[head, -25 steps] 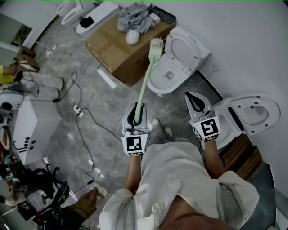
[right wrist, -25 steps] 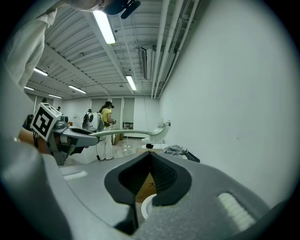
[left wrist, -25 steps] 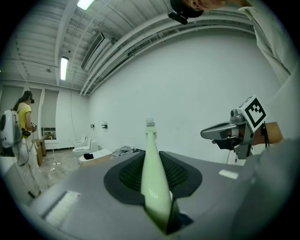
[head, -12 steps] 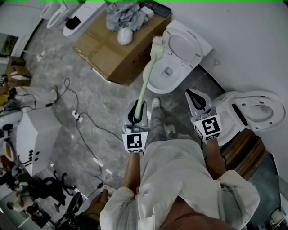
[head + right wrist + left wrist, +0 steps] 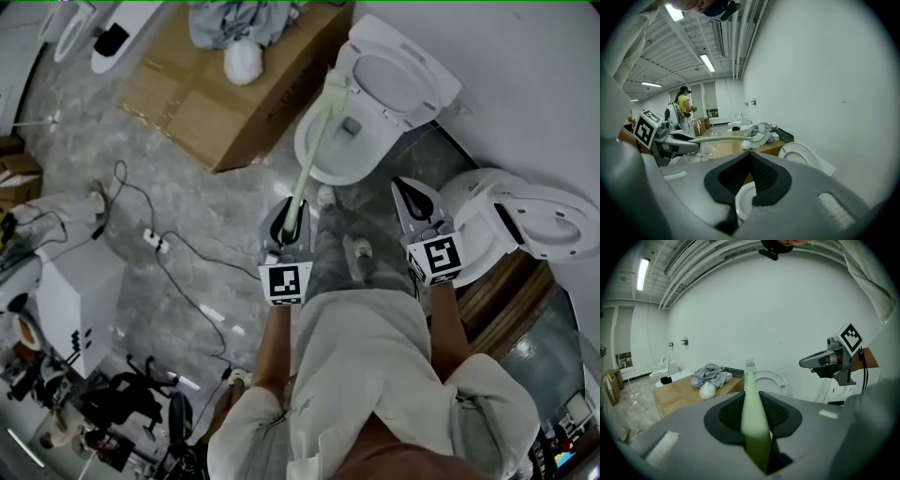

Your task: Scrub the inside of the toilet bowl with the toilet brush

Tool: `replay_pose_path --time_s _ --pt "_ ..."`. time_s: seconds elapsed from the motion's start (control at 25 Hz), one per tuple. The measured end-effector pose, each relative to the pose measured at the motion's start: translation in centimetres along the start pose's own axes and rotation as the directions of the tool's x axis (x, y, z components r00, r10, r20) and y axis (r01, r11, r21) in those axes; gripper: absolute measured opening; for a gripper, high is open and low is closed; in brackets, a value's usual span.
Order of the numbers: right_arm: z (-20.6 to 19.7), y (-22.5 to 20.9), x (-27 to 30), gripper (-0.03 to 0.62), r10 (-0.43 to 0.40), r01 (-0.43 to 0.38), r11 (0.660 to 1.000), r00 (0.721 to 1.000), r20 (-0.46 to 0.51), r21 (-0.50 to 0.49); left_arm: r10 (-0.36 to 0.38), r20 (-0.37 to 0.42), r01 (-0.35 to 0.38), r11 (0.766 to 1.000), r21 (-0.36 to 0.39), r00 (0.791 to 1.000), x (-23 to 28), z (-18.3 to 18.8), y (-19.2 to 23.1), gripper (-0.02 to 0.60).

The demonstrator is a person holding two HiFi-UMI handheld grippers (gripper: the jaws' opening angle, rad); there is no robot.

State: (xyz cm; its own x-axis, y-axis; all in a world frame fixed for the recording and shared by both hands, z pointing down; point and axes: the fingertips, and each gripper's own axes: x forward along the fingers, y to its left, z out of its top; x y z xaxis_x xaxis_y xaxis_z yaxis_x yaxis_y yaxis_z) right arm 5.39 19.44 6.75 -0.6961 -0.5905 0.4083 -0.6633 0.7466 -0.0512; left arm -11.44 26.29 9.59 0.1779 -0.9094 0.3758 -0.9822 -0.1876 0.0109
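Left gripper (image 5: 291, 208) clamps the slim pale-green toilet brush (image 5: 314, 145) over the glossy white toilet bowl (image 5: 367, 150); right gripper (image 5: 405, 192) closed, empty.

A big cardboard box (image 5: 216, 84) lies flat on the grey marbled floor (image 5: 187, 187), and the rest sits around it. On top of the box is a heap of grey cloth (image 5: 234, 19) with a white bundle (image 5: 242, 61) just beside it, and a black tray (image 5: 786, 136) at its wall-side end. Beyond the box stand more white toilets (image 5: 61, 19). On the open floor near the box lies a white power strip (image 5: 150, 239); further off is a white cabinet (image 5: 70, 291). Well apart from the box, a spare toilet (image 5: 525, 220) rests on a wooden platform (image 5: 511, 300). Past the box, far down the room, a person in a yellow top (image 5: 684, 108) stands.
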Motion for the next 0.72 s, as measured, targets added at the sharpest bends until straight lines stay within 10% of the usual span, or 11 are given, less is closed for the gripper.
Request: replay_pose_path --time_s 0.72 --pt "-8.9 -3.2 10.7 0.003 -0.051 0.074 0.992 0.978 -0.204 0.106 -0.158 -0.233 0.137 0.985 -0.104 0.960 12.1 -11.9 2.5 0.110"
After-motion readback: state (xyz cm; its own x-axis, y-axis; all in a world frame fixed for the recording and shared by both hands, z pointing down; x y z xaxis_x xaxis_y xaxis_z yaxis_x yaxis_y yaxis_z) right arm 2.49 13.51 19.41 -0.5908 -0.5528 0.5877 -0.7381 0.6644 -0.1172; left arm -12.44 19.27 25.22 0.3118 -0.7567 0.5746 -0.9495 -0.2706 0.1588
